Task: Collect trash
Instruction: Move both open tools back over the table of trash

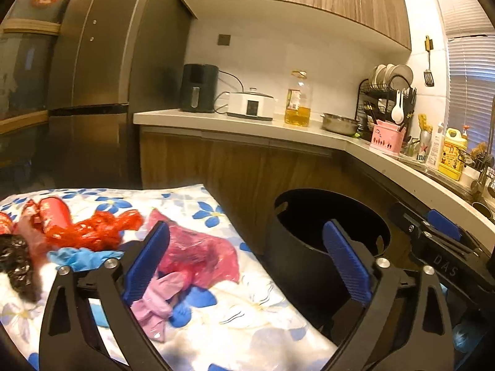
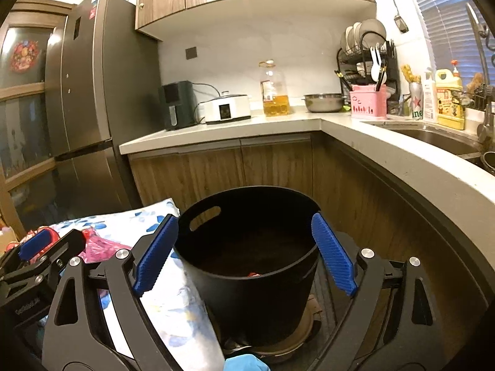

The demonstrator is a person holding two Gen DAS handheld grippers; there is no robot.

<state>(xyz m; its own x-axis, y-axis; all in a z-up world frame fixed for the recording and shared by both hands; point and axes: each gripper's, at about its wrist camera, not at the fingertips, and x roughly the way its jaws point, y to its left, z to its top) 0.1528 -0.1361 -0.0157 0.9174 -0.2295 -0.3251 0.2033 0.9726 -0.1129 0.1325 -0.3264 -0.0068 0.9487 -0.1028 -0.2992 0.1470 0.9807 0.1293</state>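
Observation:
A black bucket (image 2: 253, 266) stands on the floor beside a table with a blue-flowered cloth (image 1: 235, 318); a small red scrap (image 2: 254, 274) lies inside it. On the cloth lie a pink plastic bag (image 1: 204, 253), a lilac glove (image 1: 154, 306), a red mesh bag (image 1: 99, 232), a blue glove (image 1: 83, 256), red wrappers (image 1: 52, 213) and a black bag (image 1: 17, 259). My left gripper (image 1: 247, 266) is open and empty above the cloth's right edge, next to the pink bag. My right gripper (image 2: 244, 253) is open and empty, above the bucket's mouth.
An L-shaped kitchen counter (image 2: 355, 130) runs behind and to the right, with an oil bottle (image 2: 275, 92), steel bowl (image 2: 323, 102), dish rack (image 2: 365, 55) and sink (image 2: 439, 139). A fridge (image 2: 83, 77) stands at the left. A blue glove (image 2: 244, 363) lies by the bucket's base.

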